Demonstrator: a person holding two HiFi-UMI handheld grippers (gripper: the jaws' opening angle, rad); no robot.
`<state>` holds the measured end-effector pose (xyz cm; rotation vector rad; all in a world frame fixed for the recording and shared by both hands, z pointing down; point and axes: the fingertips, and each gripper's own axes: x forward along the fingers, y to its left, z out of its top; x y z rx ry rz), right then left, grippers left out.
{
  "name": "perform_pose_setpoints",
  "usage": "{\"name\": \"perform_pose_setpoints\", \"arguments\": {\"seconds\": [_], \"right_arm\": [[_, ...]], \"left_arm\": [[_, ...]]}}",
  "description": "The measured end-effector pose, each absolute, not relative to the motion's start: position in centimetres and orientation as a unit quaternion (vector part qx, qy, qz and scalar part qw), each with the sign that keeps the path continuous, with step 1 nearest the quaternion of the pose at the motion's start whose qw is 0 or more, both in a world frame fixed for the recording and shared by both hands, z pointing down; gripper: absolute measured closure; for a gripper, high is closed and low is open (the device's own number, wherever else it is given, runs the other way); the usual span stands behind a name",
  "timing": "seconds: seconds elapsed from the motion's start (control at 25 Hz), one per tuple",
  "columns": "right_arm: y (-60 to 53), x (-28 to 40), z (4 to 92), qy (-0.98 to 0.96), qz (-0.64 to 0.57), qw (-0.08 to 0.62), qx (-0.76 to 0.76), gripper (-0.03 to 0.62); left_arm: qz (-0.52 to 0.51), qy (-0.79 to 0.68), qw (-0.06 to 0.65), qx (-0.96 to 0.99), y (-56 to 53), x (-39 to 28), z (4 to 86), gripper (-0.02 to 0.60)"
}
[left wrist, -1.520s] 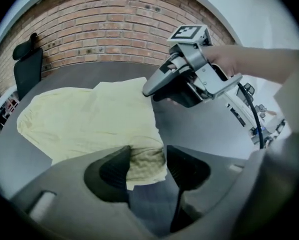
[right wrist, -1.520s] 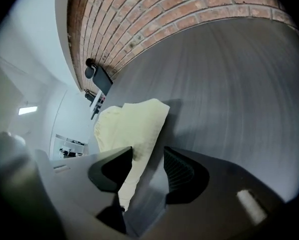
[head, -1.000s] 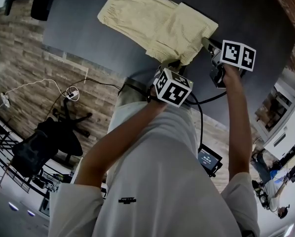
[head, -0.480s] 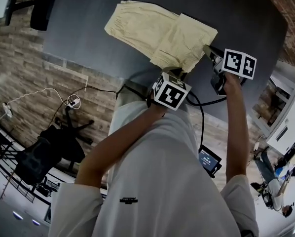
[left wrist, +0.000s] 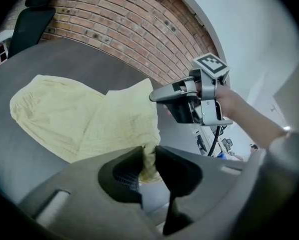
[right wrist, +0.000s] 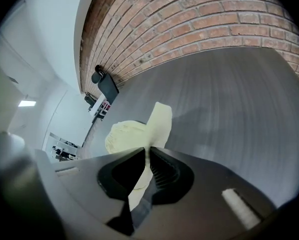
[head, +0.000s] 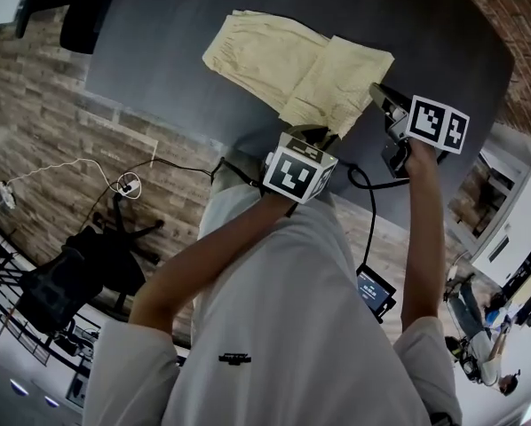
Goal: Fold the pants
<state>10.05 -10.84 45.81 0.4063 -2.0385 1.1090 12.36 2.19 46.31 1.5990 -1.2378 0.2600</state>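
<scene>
On the dark bench [head: 159, 34], head view, the pale pants [head: 283, 65] lie with the near end raised. Left gripper view: the left gripper [left wrist: 148, 161] fingers pinch one near corner. Right gripper view: the right gripper [right wrist: 145, 169] fingers pinch the other. The fabric appears soft and light; grip it at the corners.

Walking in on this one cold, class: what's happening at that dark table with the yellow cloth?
A person works a handheld gripper in each hand over a dark grey table. The left gripper and the right gripper each pinch the near edge of a pair of pale yellow pants. That near edge looks raised off the table, while the far part, with the gathered waistband, lies flat. The fold is not finished.
</scene>
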Motion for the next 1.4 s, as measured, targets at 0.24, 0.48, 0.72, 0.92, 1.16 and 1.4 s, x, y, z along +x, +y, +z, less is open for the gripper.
{"name": "perform_pose_setpoints", "arguments": {"seconds": [0.24,0.48,0.72,0.92,1.16,1.4], "right_arm": [[-10.6,7.2,43.8,-0.809,0.425,0.378,0.147,0.554],[-10.2,3.8,42.6,-0.816,0.418,0.378,0.129,0.554],[-9.4,0.3,42.0,-0.821,0.411,0.381,0.111,0.554],[-8.8,-3.0,42.7,-0.819,0.409,0.389,0.103,0.554],[-7.9,-6.2,44.2,-0.811,0.413,0.403,0.097,0.554],[-7.4,-8.7,46.0,-0.802,0.415,0.419,0.094,0.554]], "left_arm": [[0.105,-0.517,0.512,0.678,2.4,9.5,44.2,0.495],[0.089,-0.530,0.510,0.672,2.9,5.9,43.1,0.495],[0.084,-0.548,0.508,0.660,3.7,2.5,42.7,0.495],[0.081,-0.560,0.515,0.644,4.2,-1.1,43.5,0.495],[0.089,-0.568,0.528,0.625,5.2,-4.3,45.5,0.495],[0.099,-0.568,0.541,0.612,5.5,-6.7,47.3,0.495]]}}
